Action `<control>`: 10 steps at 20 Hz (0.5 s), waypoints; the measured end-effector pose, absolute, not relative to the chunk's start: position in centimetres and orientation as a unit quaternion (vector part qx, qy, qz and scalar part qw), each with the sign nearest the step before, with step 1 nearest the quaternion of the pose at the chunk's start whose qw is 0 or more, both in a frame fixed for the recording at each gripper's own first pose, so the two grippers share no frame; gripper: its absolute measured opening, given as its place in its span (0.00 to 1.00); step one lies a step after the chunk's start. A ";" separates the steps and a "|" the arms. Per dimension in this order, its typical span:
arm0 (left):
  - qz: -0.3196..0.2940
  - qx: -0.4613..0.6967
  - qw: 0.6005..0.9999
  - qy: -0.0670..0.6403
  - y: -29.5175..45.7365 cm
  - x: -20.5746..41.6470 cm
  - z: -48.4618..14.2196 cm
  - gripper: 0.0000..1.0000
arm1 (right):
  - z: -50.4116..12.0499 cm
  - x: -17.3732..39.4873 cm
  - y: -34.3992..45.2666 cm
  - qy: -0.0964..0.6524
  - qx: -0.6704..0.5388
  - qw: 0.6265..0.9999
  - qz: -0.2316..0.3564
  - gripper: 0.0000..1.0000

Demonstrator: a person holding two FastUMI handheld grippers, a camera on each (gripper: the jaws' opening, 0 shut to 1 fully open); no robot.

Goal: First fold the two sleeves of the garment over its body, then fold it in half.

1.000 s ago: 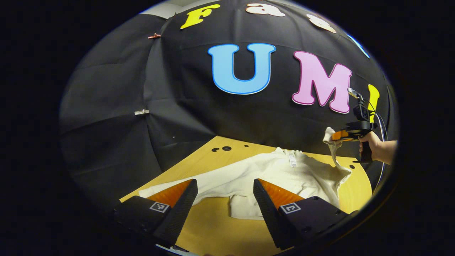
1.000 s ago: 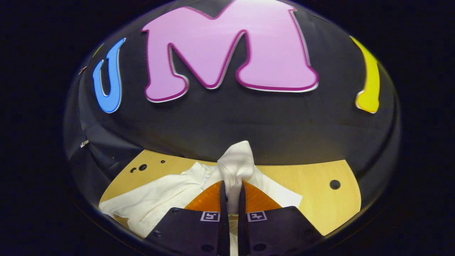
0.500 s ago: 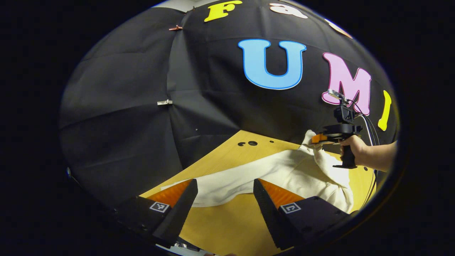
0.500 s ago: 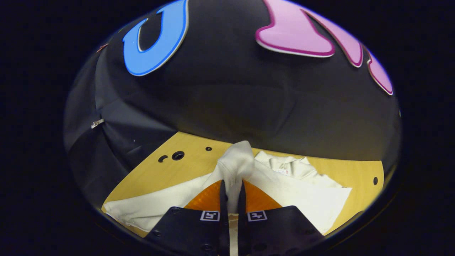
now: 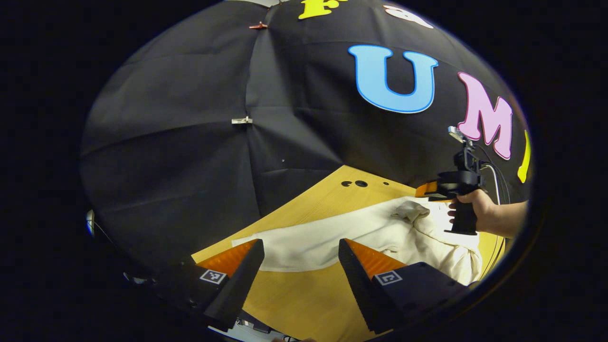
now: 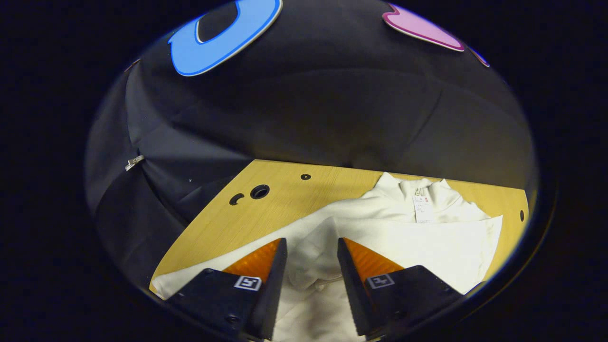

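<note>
A cream long-sleeved garment [image 5: 380, 232] lies flat on the wooden table [image 5: 304, 294], collar toward the booth wall. In the left gripper view my left gripper [image 5: 300, 244] stands open just short of the outstretched left sleeve [image 5: 285, 244], holding nothing. Farther off, a hand [image 5: 470, 209] holds my right gripper [image 5: 422, 190] above the garment's body, where the right sleeve's cuff [image 5: 411, 210] lies crumpled. In the right gripper view my right gripper [image 6: 311, 242] is open over the garment [image 6: 427, 242], its right sleeve laid across the body below the collar [image 6: 418, 190].
Several round holes [image 5: 361, 183] mark the table near the wall, also seen as holes [image 6: 260, 191] in the right gripper view. Black cloth walls close in the back and left. Bare wood [image 6: 247, 218] lies left of the garment.
My right gripper carried the right sleeve leftward over the body, then opened and let it drop. The left gripper's view has swung left; it stays open.
</note>
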State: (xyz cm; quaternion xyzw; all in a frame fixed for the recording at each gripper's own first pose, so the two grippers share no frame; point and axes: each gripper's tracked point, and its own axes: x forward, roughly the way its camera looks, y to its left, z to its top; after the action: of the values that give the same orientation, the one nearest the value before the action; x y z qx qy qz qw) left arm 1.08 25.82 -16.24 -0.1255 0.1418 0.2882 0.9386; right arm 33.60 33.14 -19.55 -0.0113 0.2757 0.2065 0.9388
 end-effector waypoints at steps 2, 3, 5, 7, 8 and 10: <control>0.299 -0.134 0.933 0.147 27.1 0.7 -17.3 0.97 | -18.5 32.4 32.0 0.268 -0.010 0.941 0.206 0.75; 0.302 -0.140 0.931 0.148 27.6 0.8 -17.8 0.97 | -17.8 31.9 30.9 0.261 -0.010 0.944 0.201 0.80; 0.310 -0.146 0.926 0.158 28.5 0.3 -19.2 0.97 | -16.2 31.3 28.0 0.247 -0.013 0.951 0.186 0.98; 0.314 -0.150 0.923 0.166 29.7 0.4 -20.5 0.97 | -14.5 30.8 24.3 0.230 -0.017 0.959 0.162 0.99; 0.319 -0.153 0.920 0.170 30.3 0.3 -21.3 0.97 | -13.5 30.4 22.2 0.225 -0.018 0.963 0.150 0.99; 0.334 -0.157 0.911 0.184 31.8 0.2 -23.2 0.97 | -11.7 29.8 18.0 0.213 -0.018 0.969 0.122 0.99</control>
State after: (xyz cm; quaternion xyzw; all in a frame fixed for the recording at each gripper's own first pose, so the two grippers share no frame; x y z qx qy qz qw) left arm 0.22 31.82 -23.15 -0.1571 0.1840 0.3336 0.9112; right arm 29.75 17.96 -11.71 -0.0183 0.2133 0.1219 0.9692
